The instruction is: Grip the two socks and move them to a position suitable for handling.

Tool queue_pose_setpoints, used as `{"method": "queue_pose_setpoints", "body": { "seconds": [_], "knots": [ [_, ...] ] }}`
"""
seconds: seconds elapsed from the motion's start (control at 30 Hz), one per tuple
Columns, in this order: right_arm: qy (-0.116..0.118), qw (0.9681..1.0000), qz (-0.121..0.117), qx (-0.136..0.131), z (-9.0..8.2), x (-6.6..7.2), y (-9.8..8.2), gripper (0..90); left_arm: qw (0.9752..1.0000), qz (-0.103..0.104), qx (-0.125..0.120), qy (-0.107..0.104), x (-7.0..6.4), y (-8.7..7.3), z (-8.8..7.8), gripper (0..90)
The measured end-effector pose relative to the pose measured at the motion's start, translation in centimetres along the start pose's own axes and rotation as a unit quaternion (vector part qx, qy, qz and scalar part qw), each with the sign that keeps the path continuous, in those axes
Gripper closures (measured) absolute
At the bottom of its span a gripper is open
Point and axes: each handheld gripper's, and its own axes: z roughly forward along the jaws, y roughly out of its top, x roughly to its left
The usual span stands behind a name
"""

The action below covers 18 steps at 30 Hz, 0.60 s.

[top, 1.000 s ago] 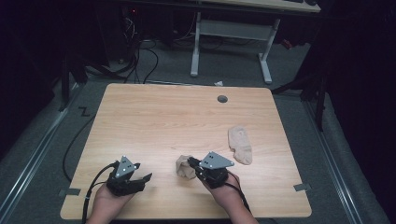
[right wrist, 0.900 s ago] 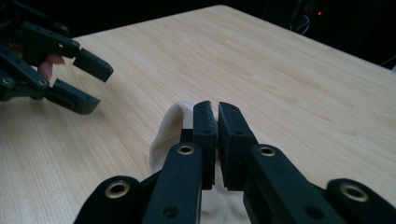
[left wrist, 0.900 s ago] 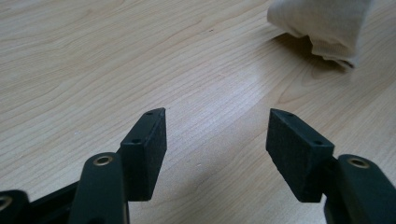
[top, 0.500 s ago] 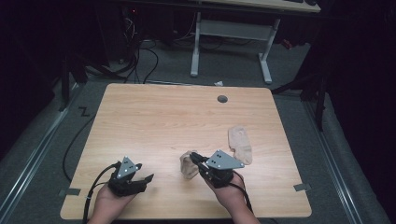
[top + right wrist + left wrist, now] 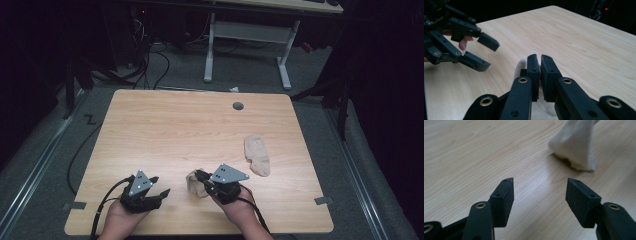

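Near the front edge of the table (image 5: 150, 120), the left gripper (image 5: 159, 186) is held with its jaws spread wide and nothing between them, much where it was a second ago. Beside it, the right gripper (image 5: 199, 176) is clamped on a bunched beige sock (image 5: 195, 183), which is seen hanging from above in the left gripper view; since half a second ago it has been shifted slightly. Farther right, a second sock (image 5: 256, 154) lies flat, unmoved.
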Motion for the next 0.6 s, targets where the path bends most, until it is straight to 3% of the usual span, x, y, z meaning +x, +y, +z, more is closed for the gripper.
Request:
{"method": "queue_pose_setpoints", "body": {
  "seconds": [0.13,0.37,0.47,0.6],
  "knots": [
    [0.006,0.9998,-0.008,0.015,0.8,0.6,-0.3,75.8,0.9995,0.030,0.007,0.000,-0.9,0.1,0.2,40.2],
    [-0.006,0.9998,0.013,0.016,0.2,-0.6,-0.6,75.8,0.9996,0.028,-0.001,-0.011,-1.2,0.2,0.2,41.1],
    [-0.017,0.9990,0.017,0.038,0.2,-1.1,-1.5,76.6,0.9993,0.028,-0.002,-0.024,-1.9,0.4,0.7,41.8],
    [-0.013,0.9952,0.032,0.092,0.7,-1.9,-3.5,76.7,0.9979,0.043,-0.001,-0.049,-3.7,1.2,2.1,42.7]
  ]
}}
